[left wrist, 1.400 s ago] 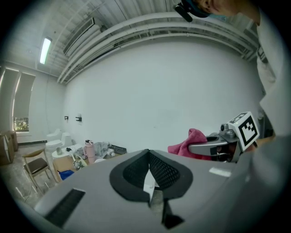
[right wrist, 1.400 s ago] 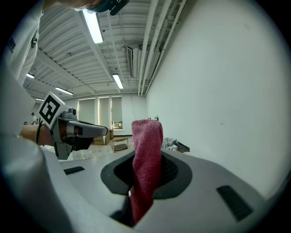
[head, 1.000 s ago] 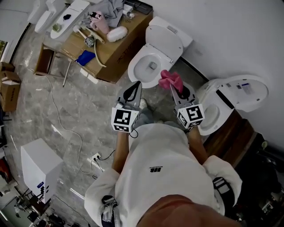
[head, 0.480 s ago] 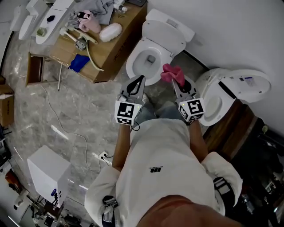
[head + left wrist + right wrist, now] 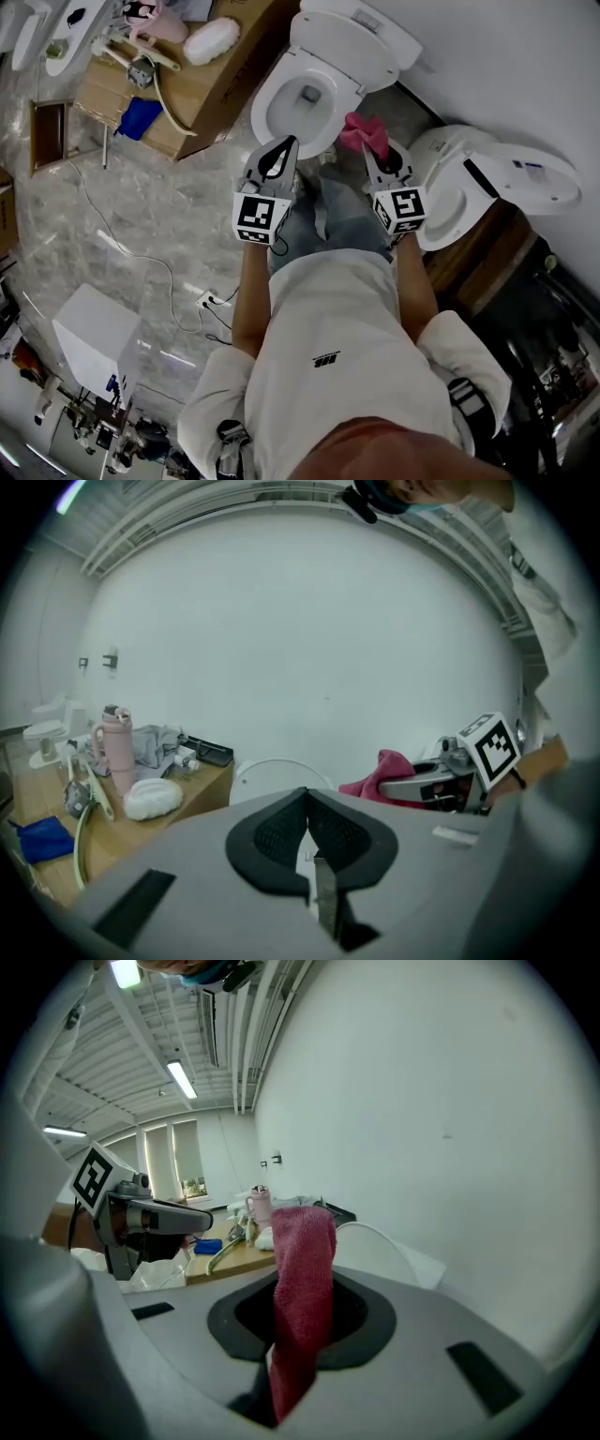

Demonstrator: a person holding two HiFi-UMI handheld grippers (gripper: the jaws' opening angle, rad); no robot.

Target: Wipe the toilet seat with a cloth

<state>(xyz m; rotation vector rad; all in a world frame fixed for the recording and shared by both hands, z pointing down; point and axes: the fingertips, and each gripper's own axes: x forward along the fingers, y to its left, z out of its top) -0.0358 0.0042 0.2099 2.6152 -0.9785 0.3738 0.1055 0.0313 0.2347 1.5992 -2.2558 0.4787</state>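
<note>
A white toilet (image 5: 309, 89) with its lid raised stands ahead of me; the seat rim (image 5: 272, 122) is down around the bowl. My right gripper (image 5: 368, 150) is shut on a pink cloth (image 5: 364, 133) (image 5: 302, 1288), held just right of the bowl's near edge. My left gripper (image 5: 281, 150) hangs shut and empty at the bowl's near rim. In the left gripper view the jaws (image 5: 307, 822) meet with nothing between them, and the raised lid (image 5: 277, 775) and the cloth (image 5: 384, 775) show beyond.
A second white toilet (image 5: 487, 183) stands open at the right on a wooden base. A wooden bench (image 5: 187, 89) at the left carries a brush, a pink bottle and clothes. A cable and power strip (image 5: 208, 302) lie on the marble floor; a white box (image 5: 94, 342) stands lower left.
Both grippers have moved forward toward the toilet with the person; the pink cloth stays held in the right one. The toilet now lies closer to the jaws.
</note>
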